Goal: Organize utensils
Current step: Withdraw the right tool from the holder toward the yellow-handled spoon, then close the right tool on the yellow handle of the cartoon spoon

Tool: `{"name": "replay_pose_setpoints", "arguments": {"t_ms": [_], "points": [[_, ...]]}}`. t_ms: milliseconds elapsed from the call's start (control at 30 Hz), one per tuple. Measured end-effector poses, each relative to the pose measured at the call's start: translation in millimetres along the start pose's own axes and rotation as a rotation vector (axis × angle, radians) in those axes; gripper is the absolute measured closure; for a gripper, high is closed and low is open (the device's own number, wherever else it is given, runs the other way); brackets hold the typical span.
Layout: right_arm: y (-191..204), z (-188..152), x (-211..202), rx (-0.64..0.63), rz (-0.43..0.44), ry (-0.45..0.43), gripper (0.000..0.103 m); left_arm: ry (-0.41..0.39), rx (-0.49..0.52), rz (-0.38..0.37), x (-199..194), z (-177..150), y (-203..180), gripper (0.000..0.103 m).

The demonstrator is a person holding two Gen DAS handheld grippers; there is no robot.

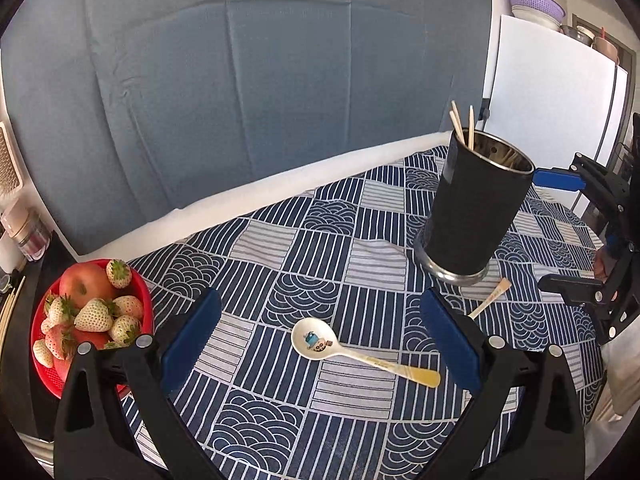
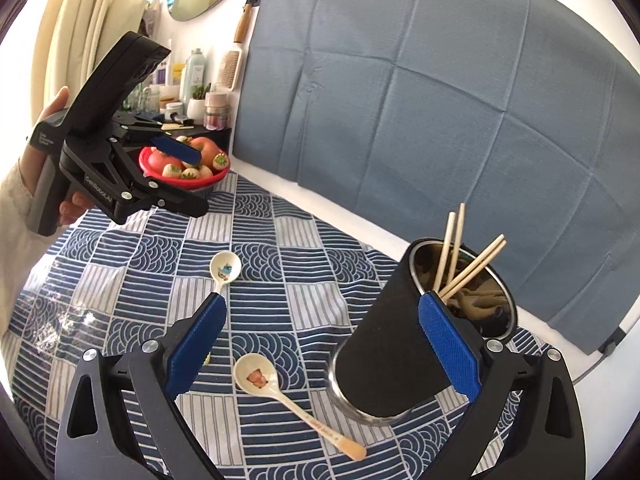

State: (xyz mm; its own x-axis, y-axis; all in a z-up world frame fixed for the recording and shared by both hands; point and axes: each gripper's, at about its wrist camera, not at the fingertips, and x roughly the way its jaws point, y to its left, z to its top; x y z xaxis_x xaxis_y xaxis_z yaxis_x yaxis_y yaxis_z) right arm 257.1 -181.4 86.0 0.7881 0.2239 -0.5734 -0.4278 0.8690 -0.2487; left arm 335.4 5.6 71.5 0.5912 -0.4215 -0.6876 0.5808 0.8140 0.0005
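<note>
Tablecloth (image 1: 304, 248) in blue and white patchwork, draped over the whole work surface and rumpled in places, so worth minding when sliding anything along it. Black holder (image 2: 404, 340) next, upright at about 4 o'clock in the right wrist view, four chopsticks (image 2: 456, 256) already standing in it and leaning toward 1 o'clock; plenty of open mouth left for more. Red bowl (image 2: 182, 170) of strawberries and an apple at 10 o'clock, well apart from the job and best left alone. Left gripper (image 1: 320, 334) spread wide, nothing between its pads, hanging above the spoon with the blue cartoon (image 1: 320, 342), whose bowl points to 9 o'clock and handle to 4 o'clock in the left wrist view. Right gripper (image 2: 324, 338) likewise spread and empty, just beside the holder, above the second spoon (image 2: 260, 378) lying flat at 6 o'clock. Likely step: picking up a spoon for the holder. Best done by lowering straight down over the thin handle rather than the round bowl, closing across its narrow width, lifting clear of the cloth, then tipping handle-up or bowl-up into the holder without knocking the chopsticks.
</note>
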Motion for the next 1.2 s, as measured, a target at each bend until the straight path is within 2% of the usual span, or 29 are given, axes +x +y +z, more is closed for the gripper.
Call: {"name": "replay_pose_setpoints", "arguments": {"t_ms": [233, 400, 600, 800, 933, 1067, 1200], "points": [[27.7, -6.4, 28.3, -0.002, 0.098, 0.039, 0.010, 0.065, 0.029, -0.054, 24.3, -15.8, 10.8, 0.006], [43.2, -15.1, 55.2, 0.004, 0.145, 0.092, 0.010, 0.123, 0.049, -0.047, 47.2, -23.9, 18.4, 0.006], [56.7, -27.6, 80.9, 0.021, 0.236, 0.167, 0.010, 0.169, 0.037, -0.087, 70.7, -29.5, 30.7, 0.006], [73.8, -33.5, 87.9, -0.024, 0.265, 0.168, 0.010, 0.182, 0.018, -0.082, 86.8, -32.6, 40.1, 0.006], [84.9, -38.1, 97.6, -0.054, 0.245, 0.186, 0.010, 0.202, 0.012, -0.102, 95.6, -35.5, 43.7, 0.006], [87.3, -37.9, 110.4, -0.031, 0.227, 0.224, 0.010, 0.222, 0.021, -0.114, 103.4, -39.0, 42.2, 0.011], [89.6, -38.2, 115.1, 0.010, 0.249, 0.252, 0.010, 0.242, 0.031, -0.117, 109.8, -41.5, 38.0, 0.013]]}}
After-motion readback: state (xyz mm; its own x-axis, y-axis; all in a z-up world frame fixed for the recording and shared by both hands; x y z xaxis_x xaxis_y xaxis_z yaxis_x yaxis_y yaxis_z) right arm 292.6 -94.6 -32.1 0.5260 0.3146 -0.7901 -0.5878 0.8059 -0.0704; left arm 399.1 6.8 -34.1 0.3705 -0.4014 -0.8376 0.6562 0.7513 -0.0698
